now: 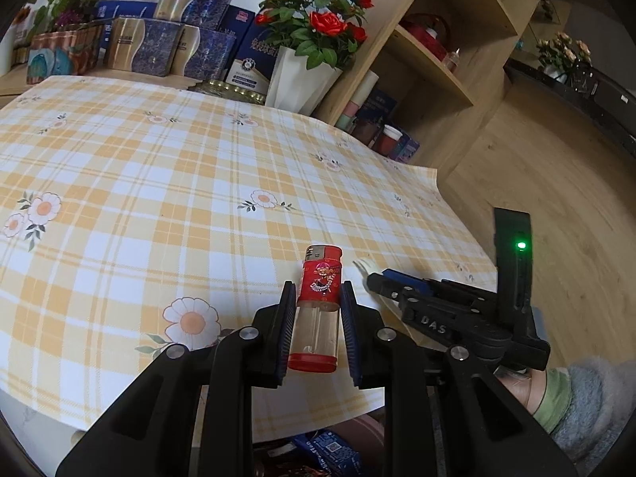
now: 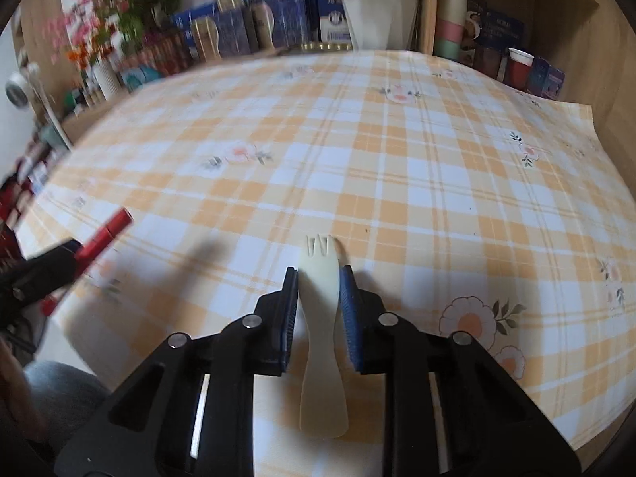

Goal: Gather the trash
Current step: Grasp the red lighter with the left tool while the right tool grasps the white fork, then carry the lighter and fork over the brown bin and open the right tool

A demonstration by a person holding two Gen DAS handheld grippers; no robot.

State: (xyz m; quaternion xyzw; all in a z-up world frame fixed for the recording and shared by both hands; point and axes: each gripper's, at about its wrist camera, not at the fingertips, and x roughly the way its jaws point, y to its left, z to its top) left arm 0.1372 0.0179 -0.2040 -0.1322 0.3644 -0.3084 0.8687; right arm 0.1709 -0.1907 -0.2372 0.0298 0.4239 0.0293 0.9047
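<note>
Lighter (image 1: 320, 310) sits squeezed between the left gripper (image 1: 316, 292) pads, low in the middle of the frame, long way pointing up. Fork (image 2: 322, 318) stands the same way, pinched in the right gripper (image 2: 318, 278), above the tablecloth (image 2: 397, 167).

1. The lighter (image 1: 318, 310) sits between the fingers of the left hand-held gripper (image 1: 317, 292), over the near edge of the worktop (image 1: 159, 183).
2. Just to its right, the right hand-held gripper (image 2: 318, 274) has the fork (image 2: 322, 318) between its fingers, tines pointing away.
3. At the back of the worktop there's a flower pot (image 1: 294, 83), with boxes (image 1: 175, 43) to its left.
4. Shelves (image 1: 445, 47) stand off to the right.
</note>
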